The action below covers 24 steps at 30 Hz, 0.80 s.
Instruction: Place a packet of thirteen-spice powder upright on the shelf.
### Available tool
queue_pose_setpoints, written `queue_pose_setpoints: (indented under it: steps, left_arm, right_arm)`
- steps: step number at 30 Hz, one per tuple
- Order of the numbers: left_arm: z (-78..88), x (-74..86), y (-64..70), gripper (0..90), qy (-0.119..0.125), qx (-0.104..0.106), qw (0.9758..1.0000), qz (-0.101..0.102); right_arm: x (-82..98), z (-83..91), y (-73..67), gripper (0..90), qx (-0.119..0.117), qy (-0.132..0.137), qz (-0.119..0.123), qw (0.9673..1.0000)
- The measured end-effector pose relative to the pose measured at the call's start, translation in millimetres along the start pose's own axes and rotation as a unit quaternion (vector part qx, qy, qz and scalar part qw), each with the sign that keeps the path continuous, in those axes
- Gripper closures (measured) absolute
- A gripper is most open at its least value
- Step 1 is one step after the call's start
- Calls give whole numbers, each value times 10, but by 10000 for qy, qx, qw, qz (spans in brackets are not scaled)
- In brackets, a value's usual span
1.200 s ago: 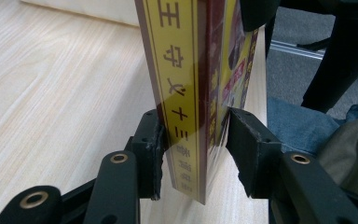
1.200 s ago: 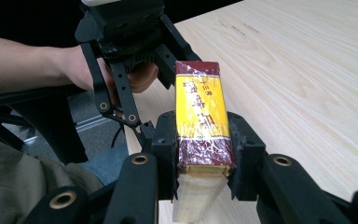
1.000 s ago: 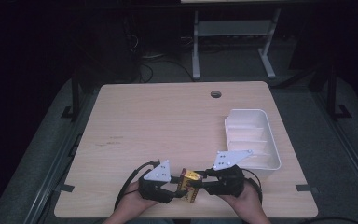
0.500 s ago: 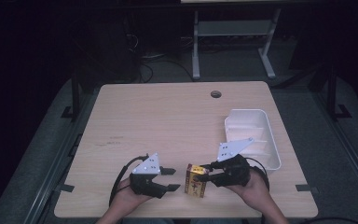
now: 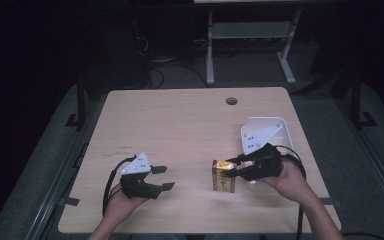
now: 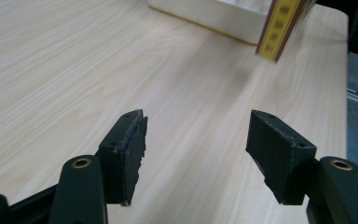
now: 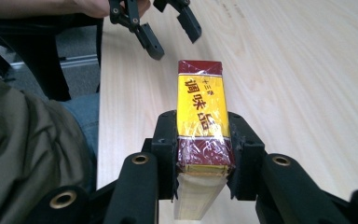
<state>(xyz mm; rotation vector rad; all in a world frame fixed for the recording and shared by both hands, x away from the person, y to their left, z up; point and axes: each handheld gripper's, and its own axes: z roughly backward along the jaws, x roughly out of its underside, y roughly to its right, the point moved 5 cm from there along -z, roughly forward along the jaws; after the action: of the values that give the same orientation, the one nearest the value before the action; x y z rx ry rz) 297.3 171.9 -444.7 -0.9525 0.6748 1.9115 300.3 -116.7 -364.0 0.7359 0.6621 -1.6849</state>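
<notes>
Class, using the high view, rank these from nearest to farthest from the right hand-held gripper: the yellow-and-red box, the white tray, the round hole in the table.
1. Yellow-and-red box: clamped in the right hand-held gripper.
2. White tray: just behind it, right edge.
3. Round hole: far edge.

Pale wood-grain table (image 5: 190, 125), smooth with a soft matt sheen. The box (image 7: 200, 123) beside the tray (image 5: 282, 125) wears glossy clear film over yellow and maroon printed card, the wrap crinkling where the right gripper (image 7: 200, 154) presses on it. That tray looks like white plastic, smooth and faintly shiny. The left gripper (image 6: 196, 158) shows matt black plastic arms, brass-coloured metal eyelets and rough, scuffed dark pads (image 6: 279, 158).
</notes>
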Motion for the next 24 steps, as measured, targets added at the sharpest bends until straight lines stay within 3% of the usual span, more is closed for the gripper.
queue_pose_setpoints:
  steps: [8,24]
  left_arm:
    - [57,34,-114,350,34,-167,9998,139]
    - [59,53,-143,340,10,-232,9996,144]
  right_arm:
    - [-26,251,186,679,227,10,38,9997]
    - [11,564,491,679,599,-72,-76,9981]
